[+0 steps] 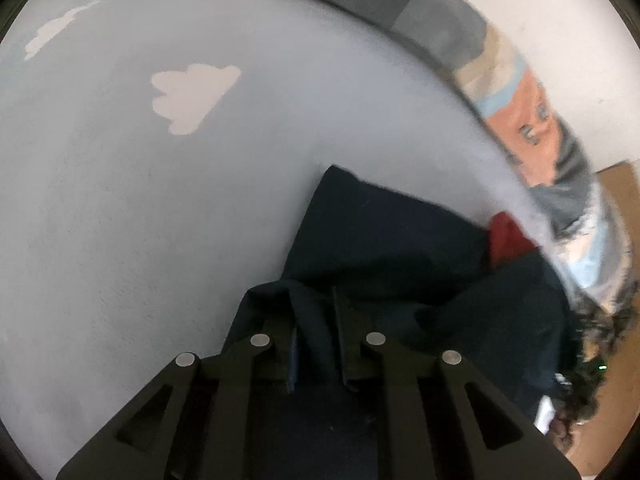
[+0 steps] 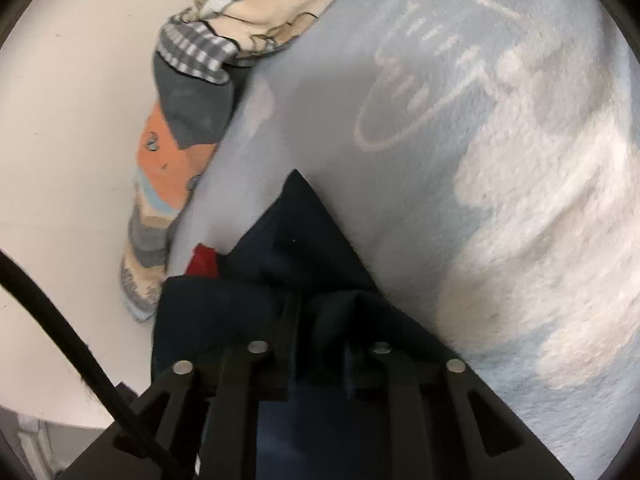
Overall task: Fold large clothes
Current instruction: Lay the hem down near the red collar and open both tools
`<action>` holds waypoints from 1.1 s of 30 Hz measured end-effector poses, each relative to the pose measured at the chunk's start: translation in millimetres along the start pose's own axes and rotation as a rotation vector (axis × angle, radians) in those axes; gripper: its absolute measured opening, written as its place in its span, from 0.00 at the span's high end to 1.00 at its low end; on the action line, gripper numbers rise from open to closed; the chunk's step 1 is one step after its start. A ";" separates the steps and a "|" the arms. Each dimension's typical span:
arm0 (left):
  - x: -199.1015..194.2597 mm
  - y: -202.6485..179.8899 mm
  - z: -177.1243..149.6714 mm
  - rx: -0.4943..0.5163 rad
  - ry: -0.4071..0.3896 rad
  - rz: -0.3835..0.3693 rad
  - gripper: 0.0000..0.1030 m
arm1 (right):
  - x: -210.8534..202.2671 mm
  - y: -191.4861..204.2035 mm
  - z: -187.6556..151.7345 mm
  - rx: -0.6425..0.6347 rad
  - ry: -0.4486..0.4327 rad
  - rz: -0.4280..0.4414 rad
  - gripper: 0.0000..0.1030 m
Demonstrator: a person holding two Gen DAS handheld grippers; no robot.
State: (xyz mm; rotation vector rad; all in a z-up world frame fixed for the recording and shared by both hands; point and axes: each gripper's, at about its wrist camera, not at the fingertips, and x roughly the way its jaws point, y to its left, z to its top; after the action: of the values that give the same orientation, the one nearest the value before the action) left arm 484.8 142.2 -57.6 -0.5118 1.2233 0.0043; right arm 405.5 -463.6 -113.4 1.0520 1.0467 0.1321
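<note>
Soft dark navy garment (image 1: 384,236) bunched on fuzzy pale-blue blanket (image 1: 120,208).

One dark navy fabric garment (image 1: 384,236) lies on one pale blue fleecy blanket (image 1: 120,220), with one small patch of red cloth (image 1: 508,236) showing at the garment's edge. The left wrist view shows two white cloud shapes (image 1: 194,96) printed on that blanket, and one patchwork quilt with grey, beige, orange and light blue panels (image 1: 440,28) along its border. There are two black hand-held grippers, the left (image 1: 316,344) and the right (image 2: 320,348), each with two fingers.
</note>
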 end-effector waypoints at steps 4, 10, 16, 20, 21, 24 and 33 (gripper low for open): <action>-12.4 15.3 5.0 -0.043 0.017 -0.128 0.78 | -25.0 -6.4 7.6 0.054 -0.045 0.098 0.54; -50.5 23.5 6.8 -0.018 -0.102 -0.135 0.57 | -72.1 16.4 -0.5 -0.020 -0.159 0.113 0.47; -104.1 -1.9 5.4 0.213 -0.320 0.060 0.44 | -68.5 71.3 -27.8 -0.287 -0.134 0.047 0.44; -98.1 -41.8 -26.6 0.427 -0.302 0.012 0.41 | -39.8 103.4 -60.4 -0.458 -0.085 -0.019 0.44; -90.0 -58.4 -40.6 0.517 -0.283 0.001 0.41 | -26.5 108.2 -67.1 -0.486 -0.061 -0.039 0.44; -63.5 -91.5 -68.9 0.707 -0.220 -0.002 0.41 | 0.9 117.1 -80.7 -0.544 -0.009 -0.083 0.45; 35.7 -127.7 -35.1 0.795 -0.245 0.429 0.41 | 24.6 107.1 -90.5 -0.622 0.031 -0.170 0.45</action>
State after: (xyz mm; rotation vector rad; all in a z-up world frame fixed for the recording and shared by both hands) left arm 500.9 6.2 -50.5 0.4358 0.9726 -0.0523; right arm 389.6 -334.5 -55.7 0.3986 1.0236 0.3135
